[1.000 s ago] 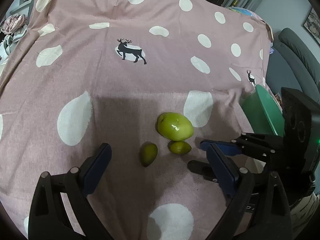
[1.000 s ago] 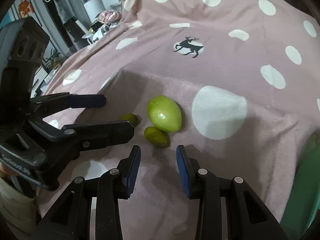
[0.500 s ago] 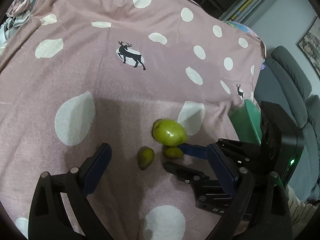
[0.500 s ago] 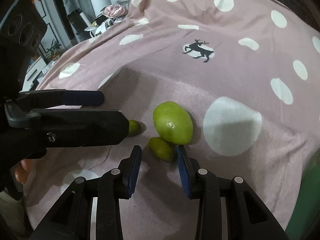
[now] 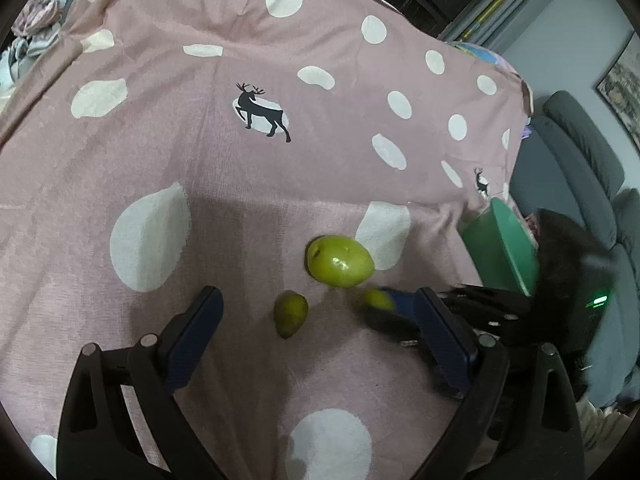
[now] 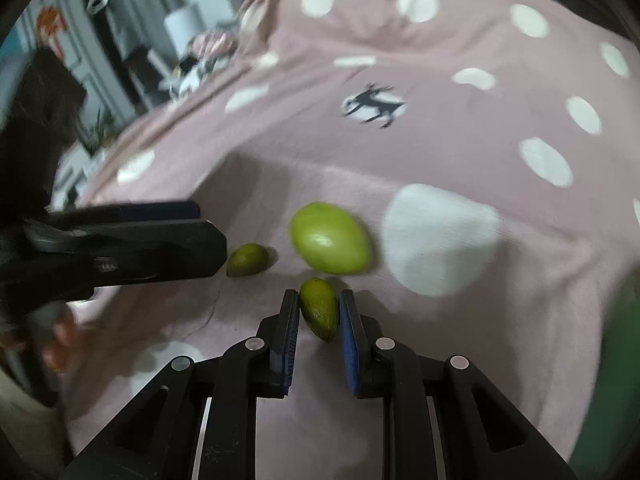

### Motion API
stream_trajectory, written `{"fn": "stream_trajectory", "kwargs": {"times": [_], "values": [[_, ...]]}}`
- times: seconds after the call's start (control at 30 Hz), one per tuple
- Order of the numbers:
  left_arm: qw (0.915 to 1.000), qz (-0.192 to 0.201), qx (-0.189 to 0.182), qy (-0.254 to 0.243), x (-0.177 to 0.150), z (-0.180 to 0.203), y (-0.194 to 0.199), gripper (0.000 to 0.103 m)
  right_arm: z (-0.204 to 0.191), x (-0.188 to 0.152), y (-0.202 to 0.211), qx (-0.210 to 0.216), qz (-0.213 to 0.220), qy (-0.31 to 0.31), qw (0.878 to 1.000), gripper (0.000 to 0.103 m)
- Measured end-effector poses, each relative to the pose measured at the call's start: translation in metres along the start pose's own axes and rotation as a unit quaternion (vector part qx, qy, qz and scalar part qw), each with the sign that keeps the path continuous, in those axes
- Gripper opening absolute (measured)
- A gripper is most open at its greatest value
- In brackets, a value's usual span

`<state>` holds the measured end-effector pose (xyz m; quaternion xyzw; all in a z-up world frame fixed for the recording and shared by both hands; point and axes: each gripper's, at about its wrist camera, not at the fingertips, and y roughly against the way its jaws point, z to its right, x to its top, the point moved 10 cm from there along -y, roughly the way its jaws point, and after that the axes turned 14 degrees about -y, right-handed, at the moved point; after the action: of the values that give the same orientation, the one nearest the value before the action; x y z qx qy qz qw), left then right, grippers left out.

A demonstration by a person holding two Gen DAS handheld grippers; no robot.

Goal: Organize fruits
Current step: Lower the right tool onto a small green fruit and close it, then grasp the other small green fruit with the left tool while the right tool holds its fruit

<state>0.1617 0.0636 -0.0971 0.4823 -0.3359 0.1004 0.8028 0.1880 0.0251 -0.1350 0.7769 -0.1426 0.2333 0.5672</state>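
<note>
— Since a second ago, right gripper [image 6: 319,314] has advanced; its jaws now pinch the small green fruit [image 6: 319,309], long axis along the fingers.

— And the left gripper [image 5: 316,330]?

— Wide open, another small fruit [image 5: 290,313] just ahead, the large green fruit [image 5: 340,266] beyond. Green bowl [image 5: 505,249] at right; contents hidden.

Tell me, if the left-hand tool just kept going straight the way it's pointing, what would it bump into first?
Probably the small green fruit, which lies on the cloth ahead of the open left gripper, roughly on its centreline. The big green fruit sits further on, though depth is hard to judge.
</note>
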Motion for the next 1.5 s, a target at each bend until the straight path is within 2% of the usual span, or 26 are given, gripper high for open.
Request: {"fn": "stream_trajectory", "kwargs": {"times": [0.1, 0.23, 0.27, 0.3, 0.37, 0.47, 0.5, 0.63, 0.83, 0.93, 1.0, 1.07, 1.23, 1.4, 1.5], "values": [[0.9985, -0.013, 0.043, -0.032, -0.002, 0.004, -0.007, 0.094, 0.015, -0.001, 0.033, 0.003, 0.041, -0.03, 0.999, 0.022], [0.9929, -0.034, 0.092, -0.067, -0.007, 0.004, -0.016, 0.091, 0.028, 0.001, 0.07, 0.034, 0.083, -0.055, 0.994, 0.022], [0.9921, -0.037, 0.095, -0.072, -0.007, 0.005, -0.017, 0.085, 0.028, 0.0, 0.073, 0.045, 0.086, -0.058, 0.994, 0.022], [0.9918, -0.042, 0.095, -0.075, -0.009, 0.005, -0.019, 0.075, 0.028, -0.001, 0.075, 0.054, 0.087, -0.061, 0.993, 0.022], [0.9899, -0.058, 0.102, -0.08, -0.013, 0.005, -0.027, 0.067, 0.027, -0.004, 0.075, 0.078, 0.085, -0.071, 0.991, 0.022], [0.986, -0.083, 0.116, -0.087, -0.019, 0.005, -0.04, 0.067, 0.028, -0.005, 0.073, 0.104, 0.078, -0.085, 0.988, 0.022], [0.9818, -0.092, 0.133, -0.1, -0.02, 0.005, -0.044, 0.067, 0.028, -0.004, 0.076, 0.117, 0.08, -0.089, 0.986, 0.022], [0.9728, -0.108, 0.162, -0.126, -0.022, 0.007, -0.047, 0.067, 0.023, -0.006, 0.08, 0.149, 0.075, -0.092, 0.982, 0.022], [0.9702, -0.128, 0.161, -0.128, -0.02, 0.004, -0.051, 0.065, 0.024, -0.011, 0.092, 0.177, 0.079, -0.101, 0.976, 0.022], [0.9701, -0.125, 0.162, -0.13, -0.019, 0.006, -0.049, 0.048, 0.029, -0.012, 0.101, 0.186, 0.088, -0.107, 0.973, 0.022], [0.9706, -0.122, 0.162, -0.13, -0.019, 0.008, -0.048, 0.029, 0.034, -0.013, 0.103, 0.193, 0.09, -0.115, 0.97, 0.022], [0.9705, -0.122, 0.162, -0.13, -0.02, 0.013, -0.047, 0.018, 0.037, -0.015, 0.104, 0.201, 0.088, -0.124, 0.968, 0.022], [0.969, -0.122, 0.168, -0.134, -0.026, 0.021, -0.044, 0.017, 0.041, -0.016, 0.104, 0.209, 0.09, -0.131, 0.965, 0.022], [0.9738, -0.116, 0.159, -0.114, -0.03, 0.021, -0.04, 0.017, 0.045, -0.016, 0.104, 0.212, 0.092, -0.136, 0.964, 0.022], [0.9706, -0.121, 0.165, -0.127, -0.033, 0.025, -0.04, 0.018, 0.045, -0.015, 0.104, 0.212, 0.092, -0.134, 0.964, 0.022]]}}
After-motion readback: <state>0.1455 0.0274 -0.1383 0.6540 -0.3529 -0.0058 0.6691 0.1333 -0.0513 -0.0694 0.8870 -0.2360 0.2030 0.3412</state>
